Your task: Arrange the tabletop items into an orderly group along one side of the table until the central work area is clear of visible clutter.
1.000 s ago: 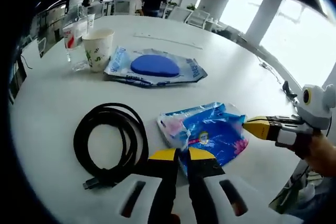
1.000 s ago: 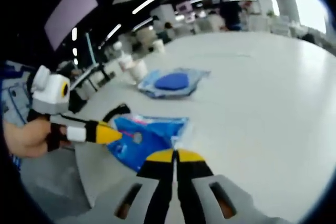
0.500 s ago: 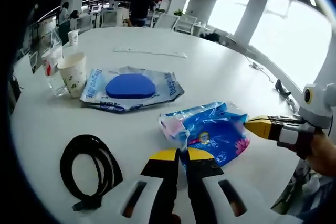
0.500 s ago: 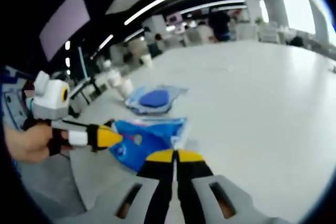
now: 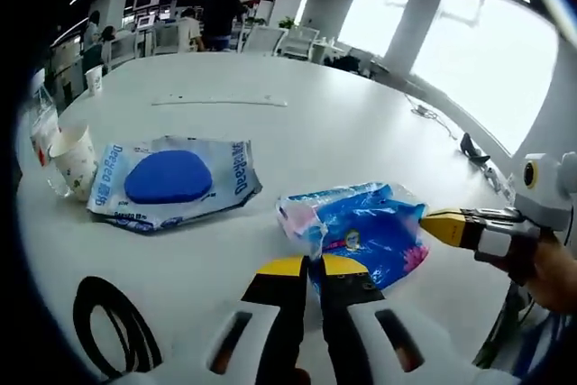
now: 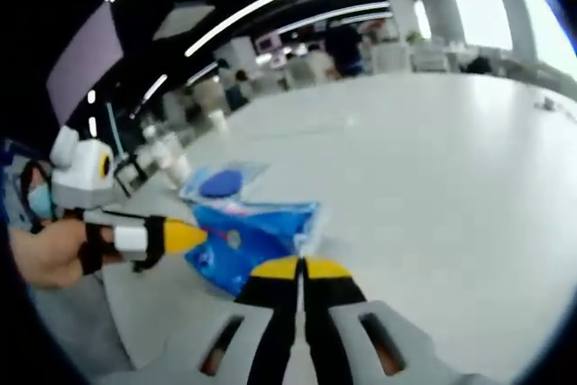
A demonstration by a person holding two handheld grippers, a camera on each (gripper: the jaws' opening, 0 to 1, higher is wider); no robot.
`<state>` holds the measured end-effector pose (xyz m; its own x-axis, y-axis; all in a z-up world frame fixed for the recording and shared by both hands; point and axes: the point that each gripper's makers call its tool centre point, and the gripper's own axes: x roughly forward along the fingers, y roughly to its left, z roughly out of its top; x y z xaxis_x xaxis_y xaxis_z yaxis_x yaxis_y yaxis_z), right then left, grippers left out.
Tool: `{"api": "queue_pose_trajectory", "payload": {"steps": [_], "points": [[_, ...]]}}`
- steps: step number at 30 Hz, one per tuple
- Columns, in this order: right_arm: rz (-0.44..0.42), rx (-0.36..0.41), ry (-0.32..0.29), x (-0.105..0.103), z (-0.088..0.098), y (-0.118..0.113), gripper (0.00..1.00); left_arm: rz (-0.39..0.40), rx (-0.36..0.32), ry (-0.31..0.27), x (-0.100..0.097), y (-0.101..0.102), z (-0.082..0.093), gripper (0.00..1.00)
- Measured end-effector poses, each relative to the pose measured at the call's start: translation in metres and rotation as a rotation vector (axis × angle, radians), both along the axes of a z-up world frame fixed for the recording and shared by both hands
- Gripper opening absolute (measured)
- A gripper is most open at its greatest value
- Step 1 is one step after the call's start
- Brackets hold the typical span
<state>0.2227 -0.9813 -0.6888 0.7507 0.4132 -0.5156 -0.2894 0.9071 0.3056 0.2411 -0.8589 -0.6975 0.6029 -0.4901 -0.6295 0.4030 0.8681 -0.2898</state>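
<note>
A blue plastic tissue pack (image 5: pixel 365 227) with pink corners hangs just over the white table (image 5: pixel 306 132). My left gripper (image 5: pixel 306 265) is shut on its near edge. My right gripper (image 5: pixel 444 225) comes in from the right, its yellow tips closed on the pack's right edge. In the right gripper view the same pack (image 6: pixel 257 232) lies between my right gripper (image 6: pixel 300 268), shut on its near corner, and the left gripper (image 6: pixel 185 236), which a hand holds at the left.
A wipes packet (image 5: pixel 171 178) with a blue lid lies flat at the left, also seen as the wipes packet (image 6: pixel 221 184). A paper cup (image 5: pixel 74 160) and a clear bottle (image 5: pixel 41 132) stand beyond it. A black cable coil (image 5: pixel 113 335) lies at the bottom left. A thin strip (image 5: pixel 221 101) lies farther back.
Both views have swung: the cable, cup and wipes packet have slid leftward in the left gripper view. The tissue pack stays fixed between both shut grippers, carried with them.
</note>
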Motion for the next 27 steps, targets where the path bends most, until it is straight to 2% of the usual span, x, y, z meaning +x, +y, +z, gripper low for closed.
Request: {"api": "queue_pose_trajectory", "payload": {"steps": [13,20,27], "points": [[-0.029,-0.008,-0.017,0.024,0.001,-0.020,0.00,0.001,-0.017,-0.020,0.029,-0.022,0.001,0.04],[-0.030,-0.013,-0.029,0.043,0.000,-0.028,0.00,0.022,-0.029,-0.023,0.045,-0.027,-0.002,0.04],[-0.014,-0.009,-0.031,0.059,-0.006,-0.026,0.00,0.047,-0.015,-0.015,0.059,-0.027,-0.007,0.04]]}}
